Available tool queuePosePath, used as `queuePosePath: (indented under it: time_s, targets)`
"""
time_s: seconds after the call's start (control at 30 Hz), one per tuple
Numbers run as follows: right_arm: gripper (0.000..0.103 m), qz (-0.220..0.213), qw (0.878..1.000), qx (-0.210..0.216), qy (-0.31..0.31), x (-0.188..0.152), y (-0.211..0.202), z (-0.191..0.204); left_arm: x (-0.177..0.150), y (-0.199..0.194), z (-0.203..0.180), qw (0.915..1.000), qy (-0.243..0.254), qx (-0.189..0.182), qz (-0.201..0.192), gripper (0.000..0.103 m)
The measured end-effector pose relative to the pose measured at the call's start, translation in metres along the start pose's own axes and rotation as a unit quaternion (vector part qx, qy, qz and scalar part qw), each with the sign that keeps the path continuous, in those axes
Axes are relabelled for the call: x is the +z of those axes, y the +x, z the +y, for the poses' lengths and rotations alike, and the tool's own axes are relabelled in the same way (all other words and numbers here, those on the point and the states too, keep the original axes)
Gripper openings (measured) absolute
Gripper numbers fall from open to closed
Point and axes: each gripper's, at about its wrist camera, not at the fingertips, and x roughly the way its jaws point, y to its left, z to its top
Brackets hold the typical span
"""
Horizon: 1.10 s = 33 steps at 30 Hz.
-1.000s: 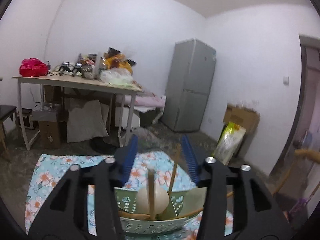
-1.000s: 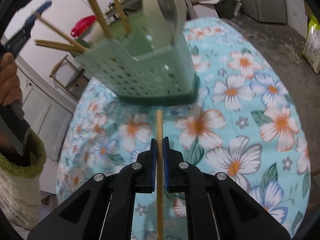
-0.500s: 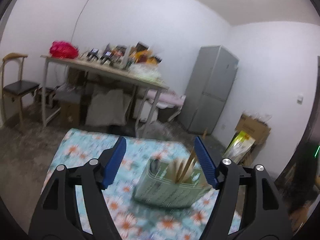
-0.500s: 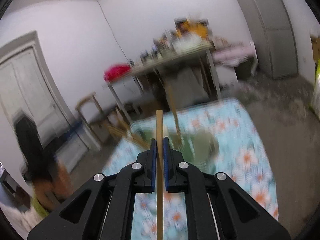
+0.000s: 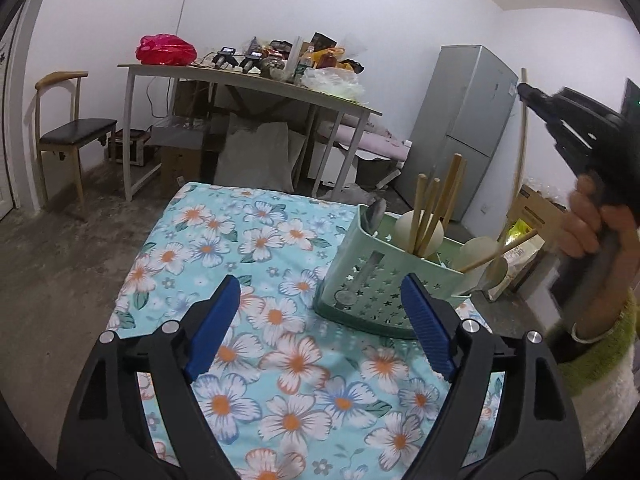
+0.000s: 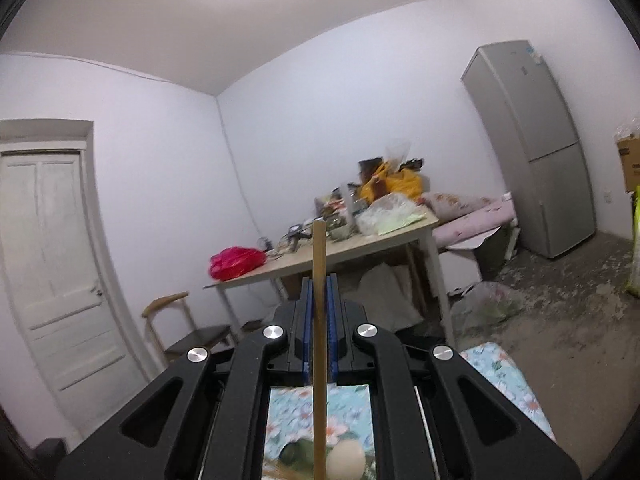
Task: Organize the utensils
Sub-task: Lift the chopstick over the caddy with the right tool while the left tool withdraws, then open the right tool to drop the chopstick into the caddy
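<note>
Two grippers: the left gripper (image 5: pixel 320 312), jaws just widened and empty, faces the green holder (image 5: pixel 384 276) on the flowered cloth (image 5: pixel 240 240); the right gripper (image 6: pixel 319 280) clamps a chopstick (image 6: pixel 319 320) above it.

walls (image 6: pixel 160 112): showing plain white
floor (image 5: pixel 60 264): looking bare, gray
fridge (image 6: pixel 532 148): standing in corner
desk (image 5: pixel 248 80): carrying clutter w/ chair (image 5: pixel 68 128) beside

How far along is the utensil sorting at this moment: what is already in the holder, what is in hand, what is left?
Done: several chopsticks and pale spoons already stand in the green holder on the floral tablecloth. In hand: the right gripper is shut on one chopstick, raised above the holder. Left: placing it. The left gripper, jaws just opening, is empty. No loose utensils show on the cloth.
</note>
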Motion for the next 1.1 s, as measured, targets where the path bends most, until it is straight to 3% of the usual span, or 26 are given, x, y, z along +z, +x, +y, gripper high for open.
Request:
queuePosePath:
  time_s: [0.5,0.8,0.93,1.1]
  targets:
    - [0.007,-0.057,0.993,-0.087,-0.06,-0.029,0.041,0.013,-0.002,0.002,0.009,0.9998,-0.007,0.015,0.005,0.079]
    - [0.008,-0.04,0.993,-0.088,-0.072,-0.057,0.042,0.009,-0.003,0.003,0.01,0.9998,-0.008,0.015,0.008,0.079]
    - [0.04,-0.036,0.995,-0.075,-0.063,-0.054,0.029,0.005,-0.003,0.003,0.009,0.9998,-0.008,0.014,0.007,0.079]
    - [0.053,-0.043,0.995,-0.055,-0.066,-0.043,-0.005,0.008,-0.005,0.006,0.006,0.9999,-0.006,0.012,0.006,0.082]
